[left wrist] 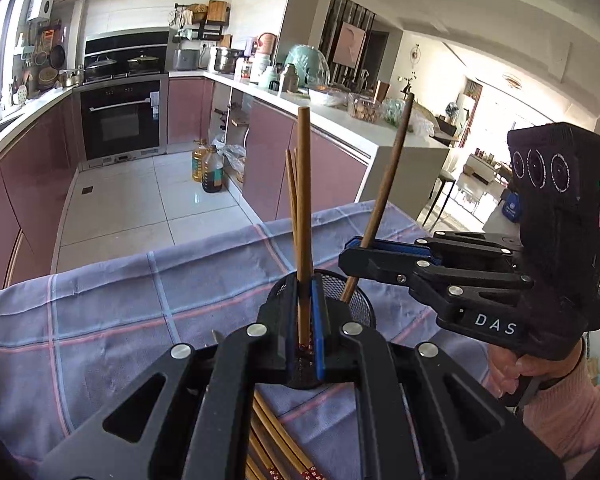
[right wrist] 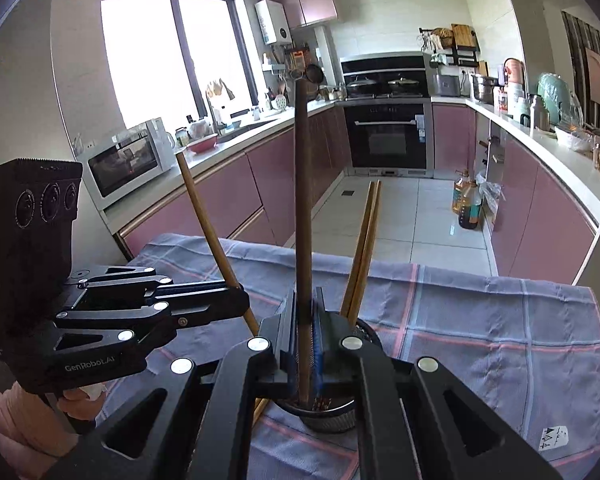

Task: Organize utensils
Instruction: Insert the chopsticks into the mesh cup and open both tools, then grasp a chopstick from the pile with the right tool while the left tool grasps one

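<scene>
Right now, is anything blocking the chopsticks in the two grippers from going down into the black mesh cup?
Nothing blocks them. The left gripper and right gripper each hold one brown wooden chopstick upright above the black mesh cup. Only two lighter chopsticks already stand inside, leaving room.

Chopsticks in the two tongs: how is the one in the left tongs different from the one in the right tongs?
Colour: the light orange-brown wooden chopstick in the left tongs is paler than the dark brown wooden chopstick in the right tongs.
Pose: in the left wrist view the light chopstick stands straight up, while the dark chopstick leans to the right.
Shared: both are long thin sticks, each pinched in shut tongs by the black mesh cup.
</scene>
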